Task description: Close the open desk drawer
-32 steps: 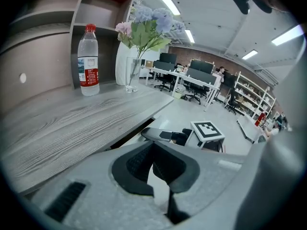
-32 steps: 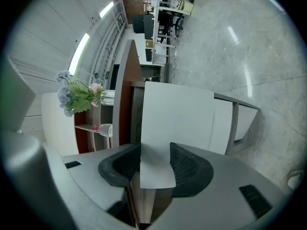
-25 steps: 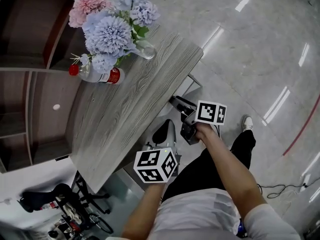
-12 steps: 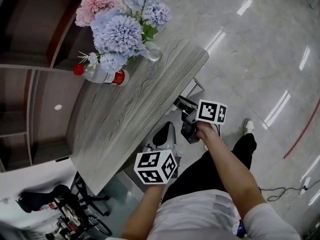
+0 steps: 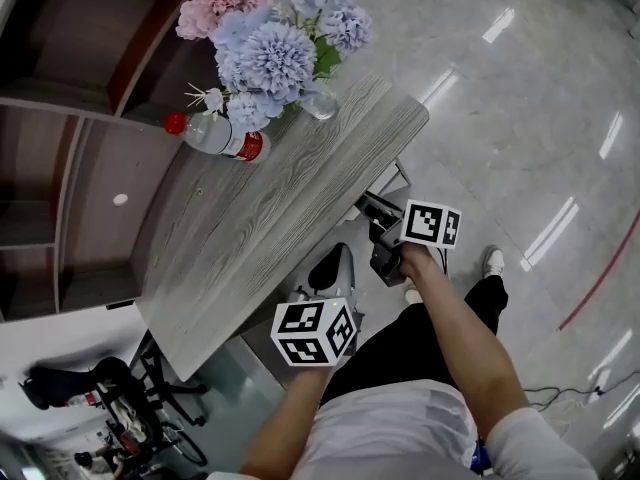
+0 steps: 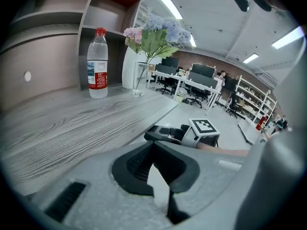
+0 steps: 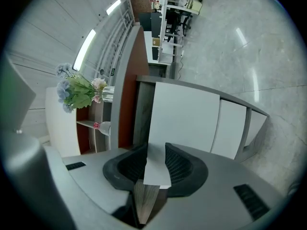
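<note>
Jaws of my right gripper [image 7: 154, 166] just been closing, now clamped on edge of white drawer [image 7: 184, 114] front, pads against both its faces. Drawer sits under right side of grey wood-grain worktop [image 5: 270, 218], front poking out past worktop edge. Jaws of my left gripper [image 6: 159, 174] partly open, nothing between them, only pale floor through gap; held beside worktop's near edge, apart from drawer. Far end of worktop: water bottle [image 5: 225, 138] upright, flowers [image 5: 280, 48] in glass vase just beside it.

desk [image 5: 250, 228] near end open — bottle [image 5: 222, 138], flowers [image 5: 280, 48] beyond
</note>
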